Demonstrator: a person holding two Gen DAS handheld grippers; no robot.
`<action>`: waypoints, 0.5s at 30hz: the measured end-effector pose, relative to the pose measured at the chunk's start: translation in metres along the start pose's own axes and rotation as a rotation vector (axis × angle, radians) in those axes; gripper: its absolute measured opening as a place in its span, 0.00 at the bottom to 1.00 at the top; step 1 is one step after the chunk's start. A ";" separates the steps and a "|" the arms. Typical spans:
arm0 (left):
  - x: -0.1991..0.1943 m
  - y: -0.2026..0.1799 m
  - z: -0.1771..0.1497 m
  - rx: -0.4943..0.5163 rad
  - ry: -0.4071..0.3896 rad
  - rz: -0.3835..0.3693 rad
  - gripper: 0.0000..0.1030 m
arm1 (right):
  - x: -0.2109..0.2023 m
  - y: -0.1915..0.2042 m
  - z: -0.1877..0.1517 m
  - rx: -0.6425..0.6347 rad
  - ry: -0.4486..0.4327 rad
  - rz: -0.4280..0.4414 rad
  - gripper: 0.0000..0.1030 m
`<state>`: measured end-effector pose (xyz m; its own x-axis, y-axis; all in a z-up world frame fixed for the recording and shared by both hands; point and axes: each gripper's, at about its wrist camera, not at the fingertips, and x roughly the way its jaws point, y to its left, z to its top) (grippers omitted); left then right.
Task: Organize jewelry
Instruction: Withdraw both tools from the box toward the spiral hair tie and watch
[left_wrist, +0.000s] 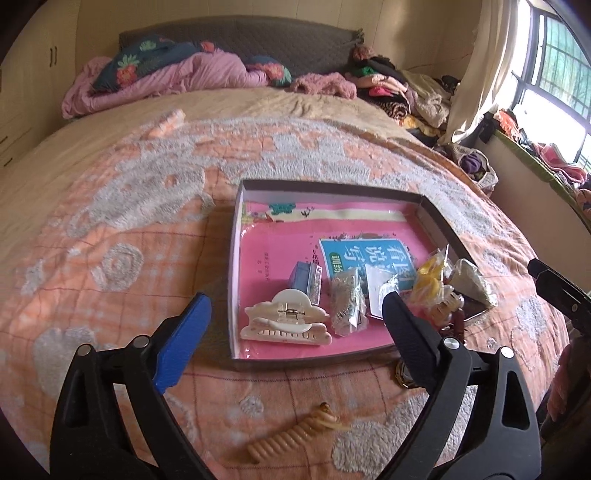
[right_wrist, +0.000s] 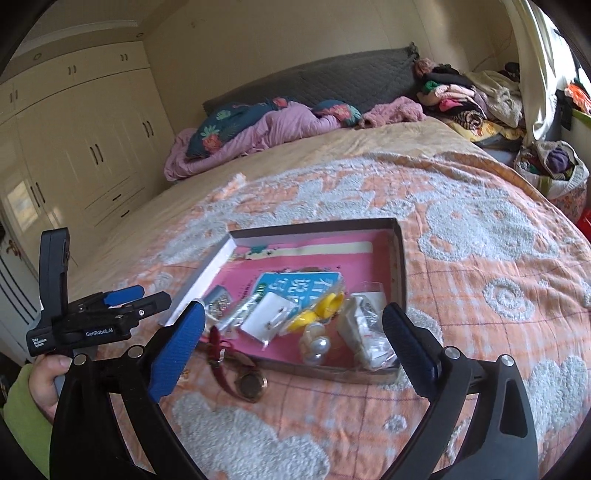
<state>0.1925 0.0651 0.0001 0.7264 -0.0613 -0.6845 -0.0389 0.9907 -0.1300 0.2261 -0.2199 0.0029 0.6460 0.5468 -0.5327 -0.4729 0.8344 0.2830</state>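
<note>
Beside the tray (right_wrist: 400, 258), a watch (right_wrist: 251, 384) (right view); both grippers (left_wrist: 295, 325) (right_wrist: 295, 343) agape, empty.

The left gripper (left_wrist: 297, 317) hangs wide apart and empty above a box (left_wrist: 439, 218) on the bed (left_wrist: 110, 229); a cream hair claw (left_wrist: 284, 321) lies in the box's near left corner.

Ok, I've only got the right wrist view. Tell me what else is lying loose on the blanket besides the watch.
Observer: A beige spiral hair tie lies on the blanket, in front of the box and apart from it.
Operator: Now describe the box's near left corner. It's blocked for me.
Observer: A cream hair claw lies flat inside that corner, beside a small clear packet.
</note>
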 end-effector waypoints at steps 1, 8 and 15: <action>-0.003 -0.001 0.000 0.003 -0.006 0.004 0.86 | -0.002 0.003 -0.001 -0.004 -0.003 0.003 0.93; -0.019 -0.005 -0.006 0.026 -0.034 0.016 0.88 | -0.017 0.018 -0.007 -0.029 -0.012 0.027 0.93; -0.028 -0.010 -0.015 0.045 -0.030 0.024 0.89 | -0.027 0.026 -0.014 -0.039 -0.008 0.040 0.93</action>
<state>0.1619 0.0552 0.0096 0.7461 -0.0341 -0.6649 -0.0263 0.9964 -0.0806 0.1881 -0.2140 0.0139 0.6309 0.5805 -0.5148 -0.5213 0.8086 0.2728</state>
